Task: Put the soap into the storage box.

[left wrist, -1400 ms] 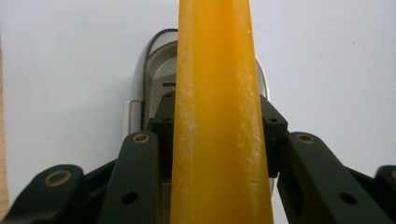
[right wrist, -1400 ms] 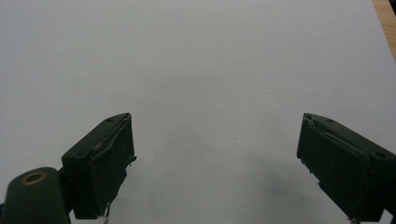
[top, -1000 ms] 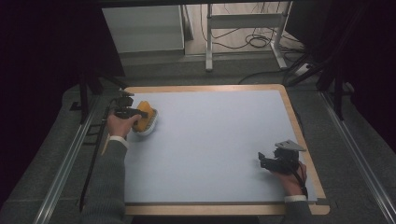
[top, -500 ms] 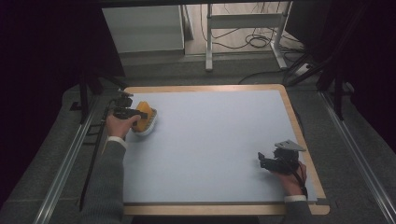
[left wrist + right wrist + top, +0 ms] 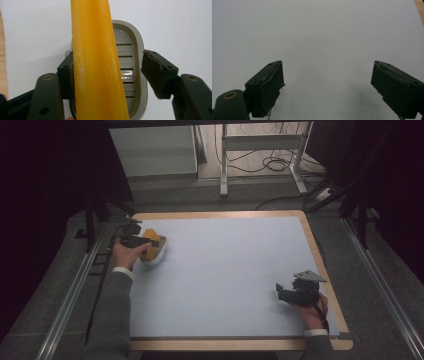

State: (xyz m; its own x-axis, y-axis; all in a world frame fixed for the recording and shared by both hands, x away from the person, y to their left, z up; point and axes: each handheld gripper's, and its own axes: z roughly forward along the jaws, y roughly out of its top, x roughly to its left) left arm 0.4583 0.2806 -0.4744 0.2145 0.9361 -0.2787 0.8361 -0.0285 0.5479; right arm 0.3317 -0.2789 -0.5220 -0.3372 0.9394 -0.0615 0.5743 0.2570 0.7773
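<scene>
Item: smooth orange-yellow soap bar (image 5: pixel 96 65) — lies across the white oval slotted plastic soap dish (image 5: pixel 130 50) at the far left of the pale blue counter (image 5: pixel 235 270).

Left tongs (image 5: pixel 107 72) — jaws have just been opening; bar stands between them, one pad alongside it, the other clear.

Right tongs (image 5: pixel 327 85) — spread, holding nothing, low at the near right.

Risk: the bar sits proud of the dish; a pad dragging during withdrawal could tip it onto the counter.
</scene>
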